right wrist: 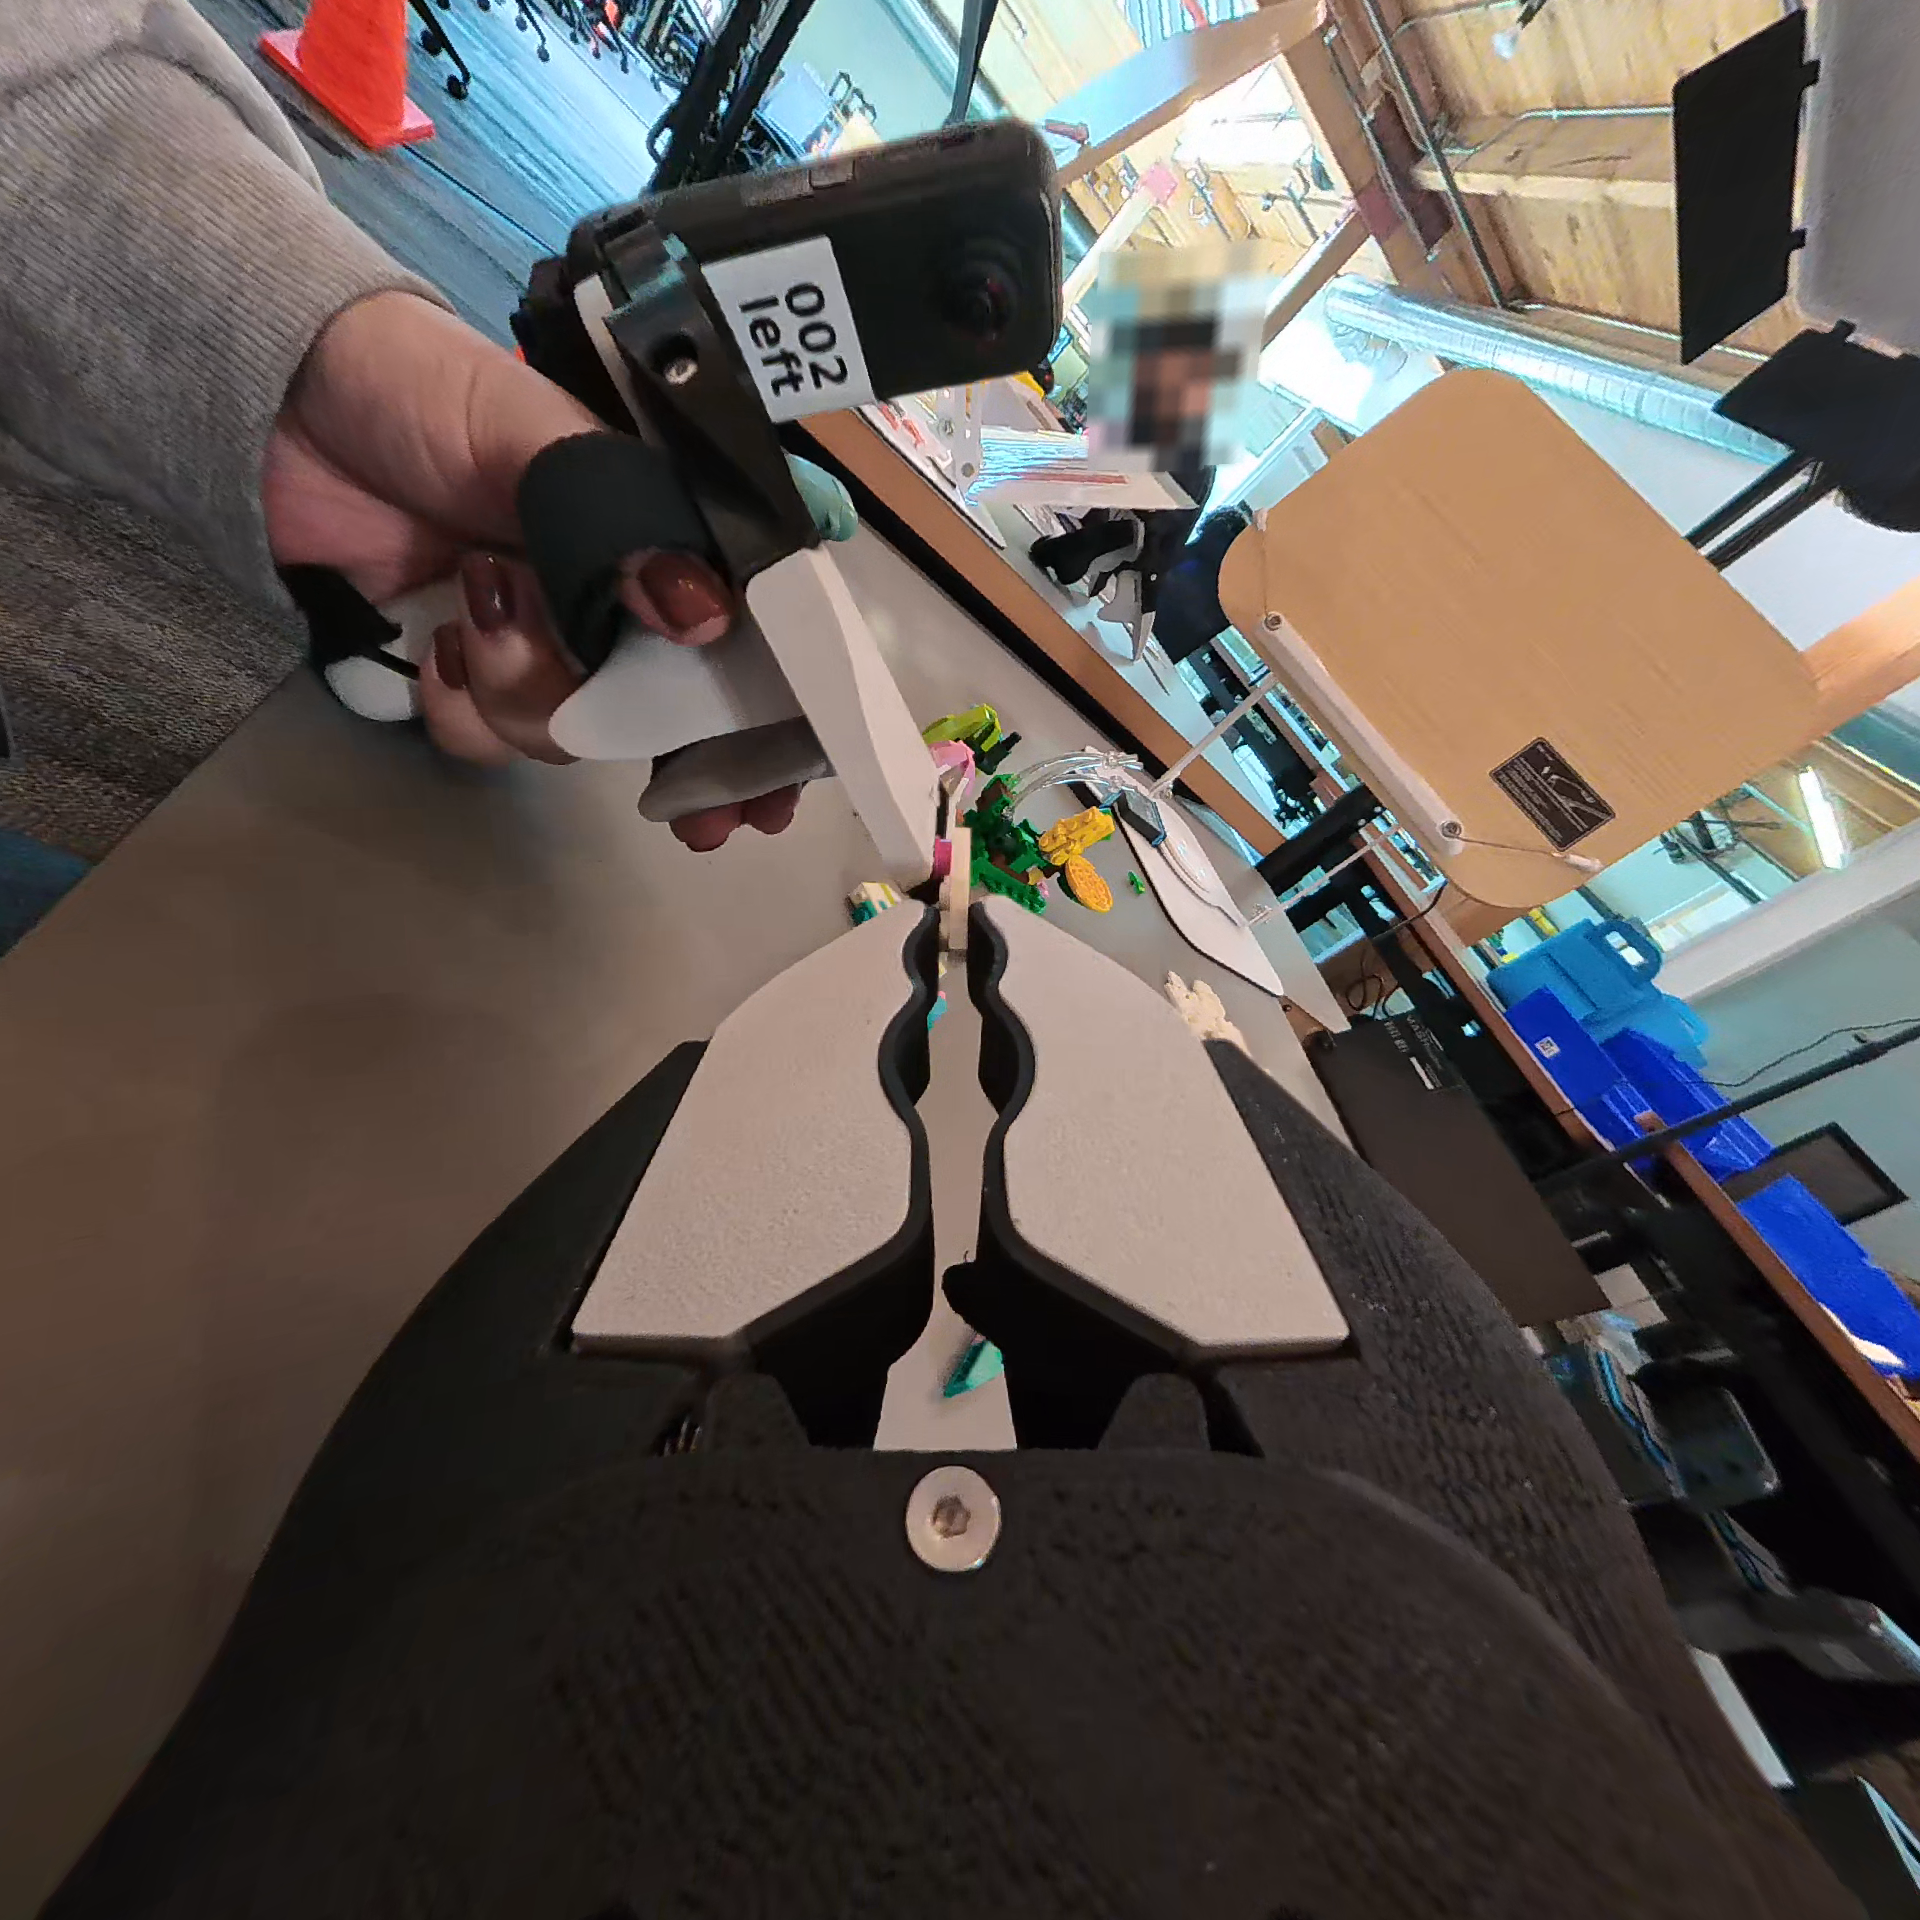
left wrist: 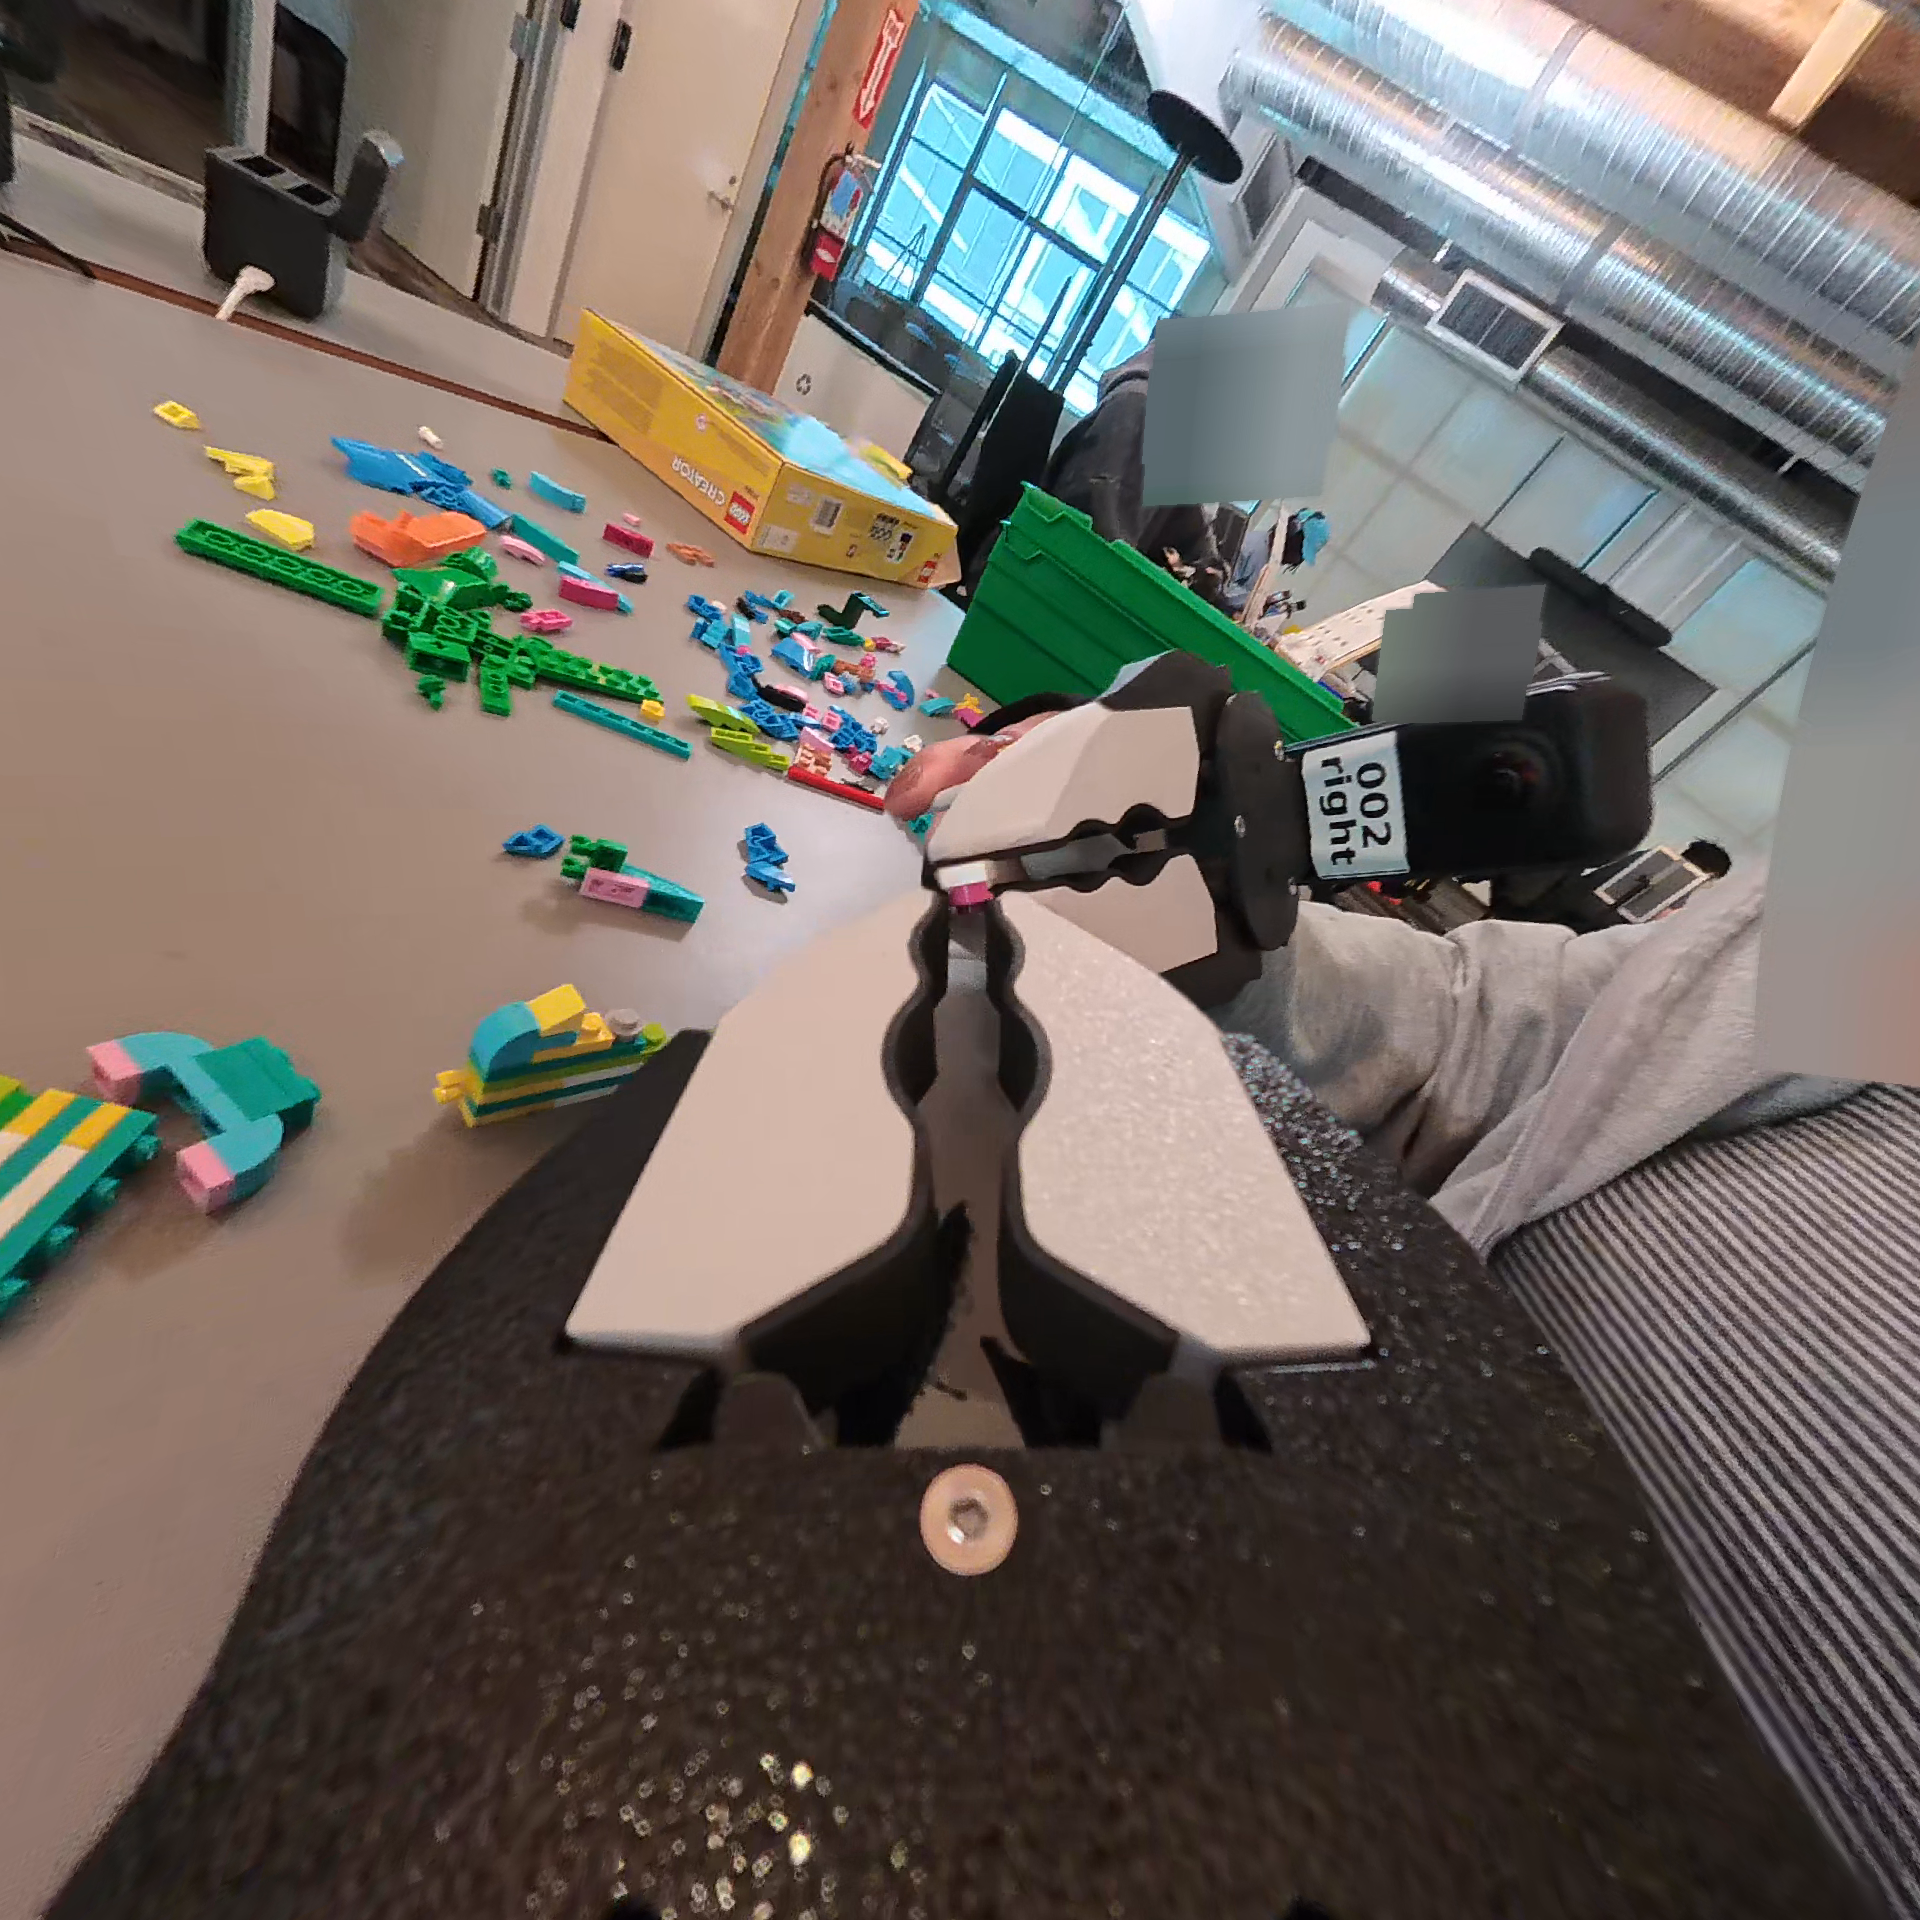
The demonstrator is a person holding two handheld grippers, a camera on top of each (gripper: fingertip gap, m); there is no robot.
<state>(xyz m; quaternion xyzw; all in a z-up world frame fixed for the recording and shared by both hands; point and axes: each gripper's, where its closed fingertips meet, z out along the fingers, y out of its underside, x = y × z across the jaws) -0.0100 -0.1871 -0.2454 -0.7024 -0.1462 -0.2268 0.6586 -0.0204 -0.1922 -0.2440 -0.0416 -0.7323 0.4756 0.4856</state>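
— Tongs first: what do we have in each?

— Our right gripper [right wrist: 948, 935] is closed on a thin cream plastic plate [right wrist: 957, 894], pads pressing its faces. Our left gripper [left wrist: 966, 914] is nearly closed on a small magenta round stud [left wrist: 970, 895] at that plate's end.

— And where is it?

— Above the grey tabletop [left wrist: 260, 831], near scattered plastic bricks [left wrist: 769, 686] and the yellow cardboard box [left wrist: 748, 457].

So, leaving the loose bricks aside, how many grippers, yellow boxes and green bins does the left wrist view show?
grippers: 2 (left gripper, right gripper)
yellow box: 1
green bin: 1
total: 4
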